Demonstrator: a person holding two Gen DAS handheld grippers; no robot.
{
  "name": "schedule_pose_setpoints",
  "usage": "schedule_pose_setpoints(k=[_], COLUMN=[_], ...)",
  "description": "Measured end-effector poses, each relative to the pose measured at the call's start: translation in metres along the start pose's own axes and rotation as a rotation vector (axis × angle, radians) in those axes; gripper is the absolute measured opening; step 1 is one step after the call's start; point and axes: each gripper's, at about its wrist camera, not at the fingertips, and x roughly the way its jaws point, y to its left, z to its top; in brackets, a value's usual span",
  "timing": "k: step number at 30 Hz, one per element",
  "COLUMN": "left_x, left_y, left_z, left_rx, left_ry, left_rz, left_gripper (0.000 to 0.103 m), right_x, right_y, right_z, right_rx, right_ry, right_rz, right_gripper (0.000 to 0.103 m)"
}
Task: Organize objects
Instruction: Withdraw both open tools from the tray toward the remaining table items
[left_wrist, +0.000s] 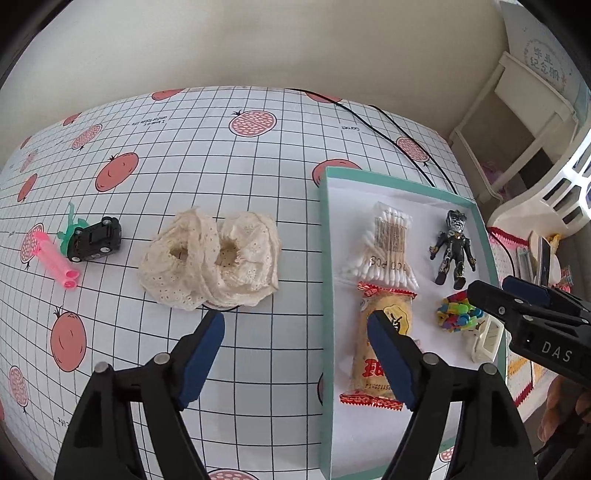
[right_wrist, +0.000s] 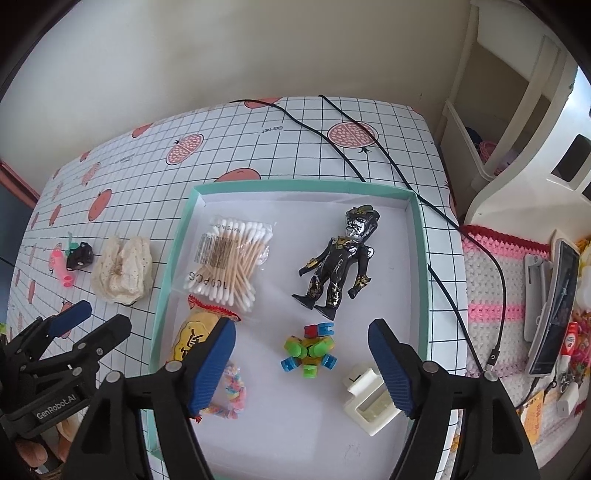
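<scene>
A teal-rimmed tray (right_wrist: 174, 266) (left_wrist: 324, 258) holds a cotton swab pack (right_wrist: 229, 258), a snack packet (left_wrist: 384, 343), a black figure (right_wrist: 340, 258), a colourful block toy (right_wrist: 310, 350), a white plastic piece (right_wrist: 369, 398) and a bead bracelet (right_wrist: 232, 387). My right gripper (right_wrist: 303, 326) hangs open over the block toy with nothing between its fingers. To the left of the tray lie a cream lace cloth (left_wrist: 210, 254), a black toy car (left_wrist: 96, 240), a green piece (left_wrist: 70, 225) and a pink tube (left_wrist: 55, 258). My left gripper (left_wrist: 295, 319) stands open and empty above the tray's left rim, just in front of the cloth.
The checked tablecloth (left_wrist: 258, 155) carries two black cables (right_wrist: 351, 147) at the back right. A white shelf (left_wrist: 517, 122) stands beyond the table's right edge. A crocheted mat (right_wrist: 491, 280) on the right holds a phone (right_wrist: 554, 306) and small clutter.
</scene>
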Motion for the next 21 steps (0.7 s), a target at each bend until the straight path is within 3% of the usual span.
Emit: schedule_pose_setpoints(k=[3,7,11,13,21], left_x=[0.0,0.002,0.003,0.002,0.001], left_y=[0.007,0.015,0.02,0.022,0.025], left_z=[0.0,0.001,0.001,0.001,0.003], left_rx=[-0.025,-0.061,-0.075,-0.079,-0.098], left_ry=[-0.01,-0.016,-0.019,-0.025,-0.048], left_rz=[0.012,0.038,0.06,0.071,0.075], left_gripper=[0.088,0.089,0.089,0.09,0.091], right_x=[0.0,0.001,0.001,0.0,-0.002], right_y=[0.0,-0.001,0.001,0.001,0.001], right_z=[0.0,0.0,0.001,0.001,0.003], right_rx=[0.011,0.026,0.035,0.038,0.065], right_ry=[-0.007,-0.017,-0.03,-0.035,-0.068], right_rz=[0.004,0.005,0.002,0.001,-0.01], right_gripper=[0.08,0.09,0.091,0.102,0.103])
